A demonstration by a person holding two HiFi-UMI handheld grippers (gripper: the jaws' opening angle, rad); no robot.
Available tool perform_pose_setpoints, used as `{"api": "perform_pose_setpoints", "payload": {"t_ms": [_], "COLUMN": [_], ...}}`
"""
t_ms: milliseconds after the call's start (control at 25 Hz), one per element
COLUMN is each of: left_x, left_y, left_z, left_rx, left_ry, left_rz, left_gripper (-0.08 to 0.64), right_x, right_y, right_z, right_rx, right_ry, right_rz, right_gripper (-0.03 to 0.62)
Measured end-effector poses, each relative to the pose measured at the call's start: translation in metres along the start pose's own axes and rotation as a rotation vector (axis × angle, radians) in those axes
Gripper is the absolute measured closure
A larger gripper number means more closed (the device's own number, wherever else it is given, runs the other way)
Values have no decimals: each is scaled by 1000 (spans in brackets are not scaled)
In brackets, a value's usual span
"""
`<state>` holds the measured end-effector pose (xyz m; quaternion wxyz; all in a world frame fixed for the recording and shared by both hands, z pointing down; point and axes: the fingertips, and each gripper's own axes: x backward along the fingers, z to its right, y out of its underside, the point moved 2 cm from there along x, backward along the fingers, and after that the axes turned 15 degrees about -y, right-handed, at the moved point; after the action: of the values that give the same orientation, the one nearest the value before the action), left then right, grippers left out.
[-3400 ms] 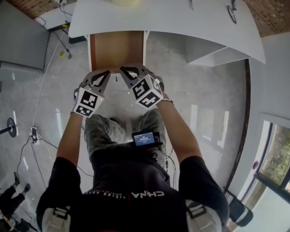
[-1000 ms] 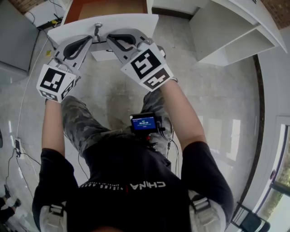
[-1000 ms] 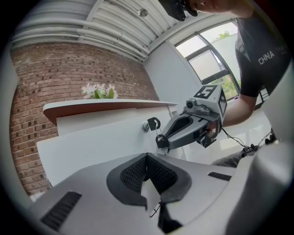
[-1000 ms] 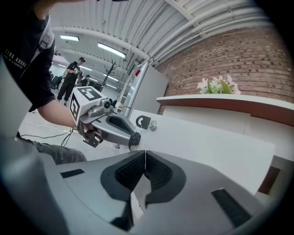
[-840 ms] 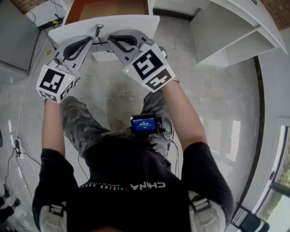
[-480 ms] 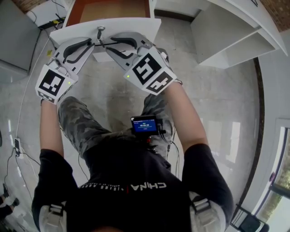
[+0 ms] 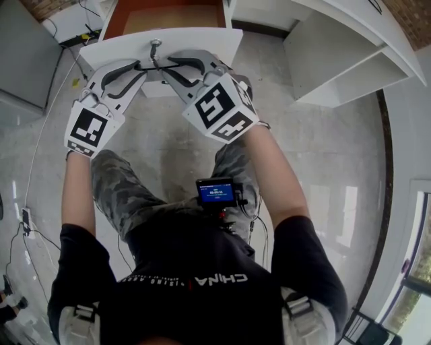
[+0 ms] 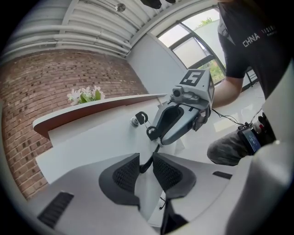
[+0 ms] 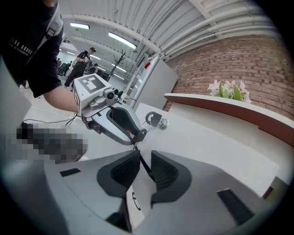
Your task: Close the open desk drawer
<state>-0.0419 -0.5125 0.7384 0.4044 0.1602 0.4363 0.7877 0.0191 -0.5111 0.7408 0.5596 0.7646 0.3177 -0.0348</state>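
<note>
The open drawer shows its brown inside [image 7: 172,17] behind a white front panel [image 7: 202,40], which carries a lock with a key [image 7: 155,46]. A thin black handle [image 7: 155,67] runs across the panel below the lock. My left gripper [image 7: 139,67] is shut on the handle from the left, and my right gripper [image 7: 173,65] is shut on it from the right. In the left gripper view the handle [image 8: 148,160] passes between the left gripper's [image 8: 146,172] pads. The right gripper view shows the same bar [image 9: 143,160] between the right gripper's [image 9: 144,172] pads.
The white desk with open shelves [image 7: 337,60] stretches to the right. A grey cabinet [image 7: 27,54] stands at the left, with cables on the floor [image 7: 40,175]. The person's legs [image 7: 135,195] and a small blue-screened device [image 7: 215,192] are below the drawer. Flowers [image 8: 85,95] sit on the desk top.
Both grippers stay shut on the handle. Over the last second they and the drawer front have drifted slightly right and down in the head view.
</note>
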Motion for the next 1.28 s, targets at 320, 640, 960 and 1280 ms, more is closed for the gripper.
{"api": "perform_pose_setpoints", "payload": {"t_ms": [320, 640, 960, 1280], "left_x": [-20, -49, -79, -104], "left_y": [5, 13, 23, 30], "left_z": [-11, -27, -48, -61], "left_rx": [18, 31, 45, 42], "left_ry": [-11, 1, 3, 2], "left_rz": [-24, -46, -73, -106], "left_gripper": [466, 468, 468, 468], "right_x": [-10, -23, -38, -50], "right_y": [4, 13, 20, 27], "right_z": [21, 51, 84, 109], "right_rx": [-24, -60, -97, -122], "right_ry": [-25, -36, -28, -26], "right_rz": [2, -17, -31, -45], "right_gripper": [512, 514, 514, 514]}}
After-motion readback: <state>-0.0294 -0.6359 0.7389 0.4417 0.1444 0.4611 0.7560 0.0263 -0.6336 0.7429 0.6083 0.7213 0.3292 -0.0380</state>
